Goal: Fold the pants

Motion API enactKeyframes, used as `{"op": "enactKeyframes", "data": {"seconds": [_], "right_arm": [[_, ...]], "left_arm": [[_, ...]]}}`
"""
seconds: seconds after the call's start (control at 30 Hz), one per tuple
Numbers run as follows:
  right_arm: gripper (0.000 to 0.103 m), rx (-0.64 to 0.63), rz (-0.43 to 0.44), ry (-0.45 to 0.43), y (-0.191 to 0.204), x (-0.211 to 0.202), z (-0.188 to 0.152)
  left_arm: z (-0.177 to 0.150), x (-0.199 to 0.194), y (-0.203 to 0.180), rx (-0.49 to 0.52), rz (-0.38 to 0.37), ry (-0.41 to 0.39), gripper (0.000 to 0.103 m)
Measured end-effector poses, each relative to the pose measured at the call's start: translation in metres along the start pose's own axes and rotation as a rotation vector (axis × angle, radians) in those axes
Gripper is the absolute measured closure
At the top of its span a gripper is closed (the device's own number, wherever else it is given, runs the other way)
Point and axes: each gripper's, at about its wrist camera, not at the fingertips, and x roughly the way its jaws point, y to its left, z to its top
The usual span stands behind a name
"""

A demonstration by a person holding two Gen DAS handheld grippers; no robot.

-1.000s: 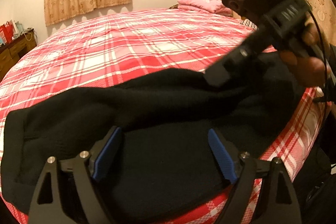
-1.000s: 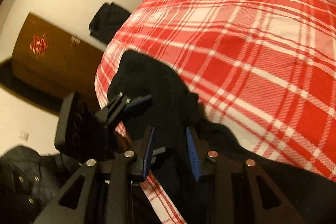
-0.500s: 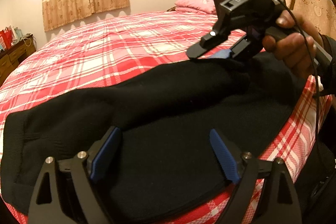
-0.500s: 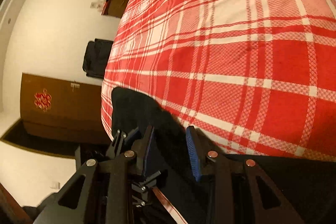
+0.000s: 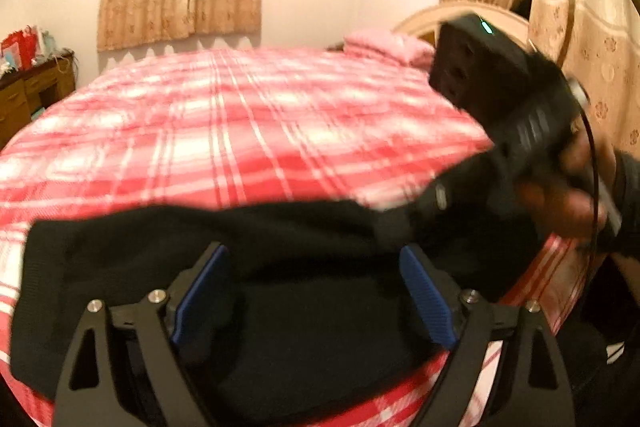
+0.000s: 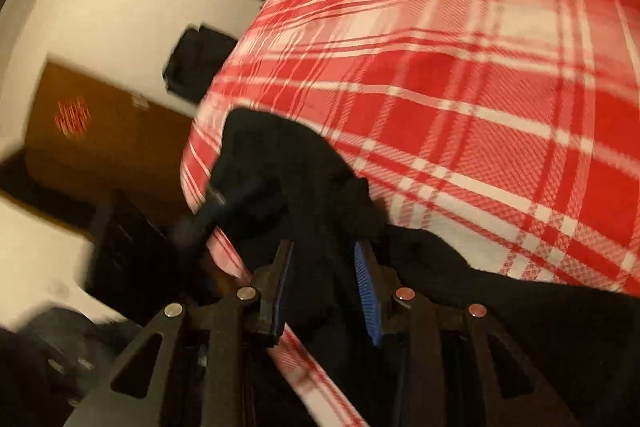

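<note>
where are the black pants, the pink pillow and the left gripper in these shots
black pants (image 5: 328,311), left wrist view, on the flat cloth mid-garment
pink pillow (image 5: 384,45), left wrist view, on its top face
left gripper (image 5: 316,291), left wrist view, midway between its blue-padded fingertips

Black pants (image 5: 280,267) across red plaid bed (image 5: 240,131), beneath wide-spread left tool (image 5: 316,287); blurred right tool (image 5: 400,231) at fabric.

Your frames are dim, with a warm orange indoor cast. Motion blur smears the plaid bedspread (image 5: 248,131) and right gripper (image 5: 404,227). The black pants (image 5: 320,299) show no detail. Fisheye bending and dark vignetting mark the corners.
</note>
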Motion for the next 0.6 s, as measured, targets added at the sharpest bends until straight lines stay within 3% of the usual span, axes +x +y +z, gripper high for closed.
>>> {"op": "enactKeyframes", "data": {"seconds": [0.13, 0.27, 0.33, 0.5, 0.6], "right_arm": [[0.071, -0.078, -0.073, -0.005, 0.006, 0.001, -0.003], [0.072, 0.030, 0.022, -0.029, -0.020, -0.007, 0.000], [0.072, 0.055, 0.049, -0.034, -0.027, -0.011, -0.003], [0.072, -0.002, -0.006, -0.003, -0.017, -0.003, -0.005], [0.072, 0.000, -0.014, -0.034, -0.015, -0.009, 0.003]], "left_arm": [[0.011, 0.013, 0.002, 0.008, 0.028, 0.010, 0.011], [0.011, 0.035, 0.010, -0.003, 0.107, 0.078, 0.012], [0.006, 0.041, 0.019, -0.039, 0.089, 0.091, 0.012], [0.003, 0.053, 0.020, -0.033, 0.121, 0.135, 0.008], [0.002, 0.052, 0.020, -0.032, 0.120, 0.136, 0.008]]}}
